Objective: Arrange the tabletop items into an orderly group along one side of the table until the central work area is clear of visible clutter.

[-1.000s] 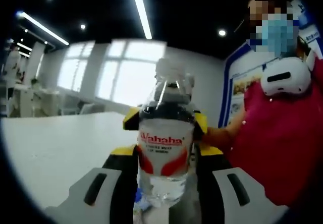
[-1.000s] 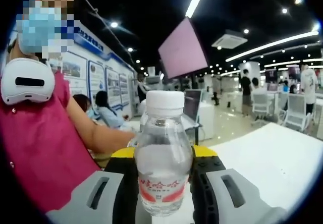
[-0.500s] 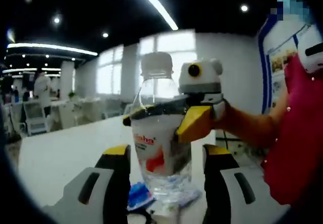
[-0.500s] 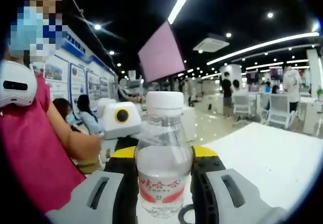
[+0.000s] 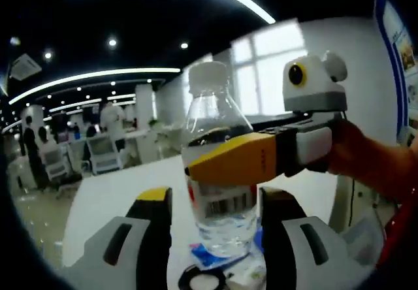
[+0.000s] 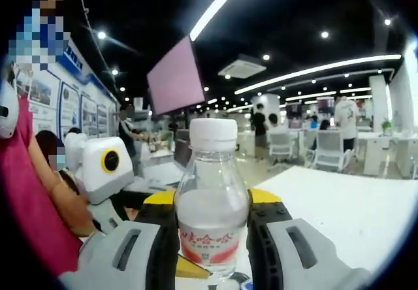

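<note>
Swung since earlier, the clear water bottle (image 6: 210,202) is grasped by the right hand-held gripper (image 6: 212,254); the left hand-held gripper (image 5: 212,238), at 6 o'clock, is released around it.

Place: open-plan office hall.
Evidence: ceiling light strips (image 6: 313,73) at 1 o'clock; white desks and chairs (image 6: 326,149) at 3 o'clock; wall posters (image 6: 68,110) at 9 o'clock.

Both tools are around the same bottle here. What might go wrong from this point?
1. The right tool alone clamps the water bottle; if that hold is weak, the bottle may slip.
2. The left tool brackets the bottle's base with its jaws apart; a careless withdrawal might knock it.
3. A blue wrapper lies on the table beneath; a bottle set down on it might tip.
</note>
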`<control>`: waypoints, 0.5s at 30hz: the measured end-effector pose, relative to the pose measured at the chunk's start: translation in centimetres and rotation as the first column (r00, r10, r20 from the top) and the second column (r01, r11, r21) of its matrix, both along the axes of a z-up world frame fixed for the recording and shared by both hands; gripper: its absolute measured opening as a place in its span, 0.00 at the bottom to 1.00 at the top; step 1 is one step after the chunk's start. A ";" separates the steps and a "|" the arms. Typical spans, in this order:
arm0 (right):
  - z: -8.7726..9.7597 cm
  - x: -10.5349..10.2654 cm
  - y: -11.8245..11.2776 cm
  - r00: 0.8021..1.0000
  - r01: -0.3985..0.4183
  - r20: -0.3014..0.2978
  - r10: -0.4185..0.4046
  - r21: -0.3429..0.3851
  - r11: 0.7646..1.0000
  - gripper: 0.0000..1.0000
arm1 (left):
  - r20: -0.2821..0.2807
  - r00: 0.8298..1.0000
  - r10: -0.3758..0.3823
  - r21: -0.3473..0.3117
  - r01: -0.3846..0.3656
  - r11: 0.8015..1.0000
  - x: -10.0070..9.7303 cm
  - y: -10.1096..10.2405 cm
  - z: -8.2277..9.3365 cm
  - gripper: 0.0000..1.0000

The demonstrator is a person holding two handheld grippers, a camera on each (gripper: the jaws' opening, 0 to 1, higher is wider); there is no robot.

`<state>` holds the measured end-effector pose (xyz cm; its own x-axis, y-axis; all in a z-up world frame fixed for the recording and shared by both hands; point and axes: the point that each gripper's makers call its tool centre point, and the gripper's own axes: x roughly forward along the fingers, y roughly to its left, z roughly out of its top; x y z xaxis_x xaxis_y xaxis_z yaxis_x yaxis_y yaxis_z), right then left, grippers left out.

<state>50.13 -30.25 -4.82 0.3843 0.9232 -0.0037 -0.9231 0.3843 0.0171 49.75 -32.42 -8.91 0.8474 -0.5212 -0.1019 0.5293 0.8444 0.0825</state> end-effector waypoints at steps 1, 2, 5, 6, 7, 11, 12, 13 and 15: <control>0.0 0.0 0.0 1.000 0.005 0.001 -0.005 0.000 1.000 0.38 | -0.002 1.000 0.001 0.000 -0.001 1.000 0.0 -0.2 0.0 0.51; 0.0 0.1 0.1 1.000 0.010 0.002 -0.010 0.001 1.000 0.38 | 0.008 1.000 0.009 0.014 -0.009 1.000 0.2 -0.4 0.1 0.52; 0.1 0.2 0.2 1.000 0.026 0.006 -0.026 0.005 1.000 0.38 | 0.028 0.999 0.029 0.028 -0.030 0.999 0.5 -0.2 0.4 0.51; 0.0 0.2 0.2 1.000 0.028 0.008 -0.028 0.002 1.000 0.38 | 0.034 0.999 0.036 0.026 -0.036 0.999 0.6 -0.1 0.5 0.51; 0.1 0.3 0.2 0.999 0.036 0.010 -0.036 0.007 0.999 0.38 | 0.043 0.998 0.045 0.027 -0.046 0.999 0.8 0.0 0.7 0.51; 0.3 0.5 0.2 0.999 0.049 0.006 -0.049 0.023 0.999 0.38 | 0.036 0.998 0.055 0.013 -0.056 0.998 1.3 0.0 0.7 0.46; 0.2 0.5 0.1 0.999 0.052 0.003 -0.052 0.025 0.998 0.38 | 0.036 0.998 0.055 0.010 -0.055 0.998 1.3 -0.1 0.7 0.45; 0.2 0.6 0.1 0.998 0.058 -0.001 -0.058 0.030 0.998 0.38 | 0.038 0.998 0.054 0.011 -0.055 0.998 1.3 -0.2 0.7 0.44; 0.2 0.6 0.0 0.998 0.061 -0.005 -0.061 0.035 0.998 0.38 | 0.048 0.998 0.047 0.033 -0.049 0.998 1.3 -0.6 0.6 0.43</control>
<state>50.78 -30.21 -4.60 0.4397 0.8978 0.0263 -0.8979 0.4387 0.0352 51.04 -32.99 -8.35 0.8757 -0.4764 -0.0785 0.4828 0.8652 0.1353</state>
